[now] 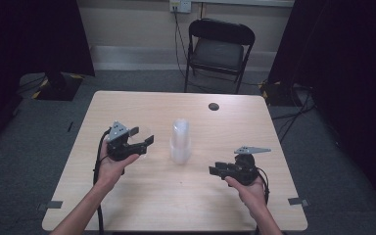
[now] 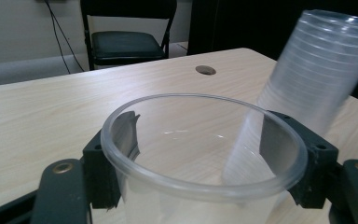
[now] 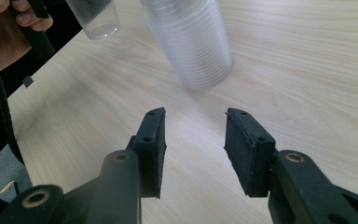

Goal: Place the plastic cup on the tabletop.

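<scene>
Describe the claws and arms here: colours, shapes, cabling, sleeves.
Both are black. The left claw and right claw each carry a grey three-cornered plate and trail a black cable. The jaws are flat rectangular pads with small screw holes, on arms with brass-ringed pivots. Forearms are bare, no sleeves visible.

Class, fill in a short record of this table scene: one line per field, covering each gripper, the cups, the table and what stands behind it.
Left gripper: shut on a single clear cup, jaws outside its walls
Right gripper: open, nothing between its jaws, pointing toward the stack
Stack of clear cups: upright near the table's middle, between the grippers
Table: light wood, a round dark hole near the far edge
Behind table: black folding chair
</scene>
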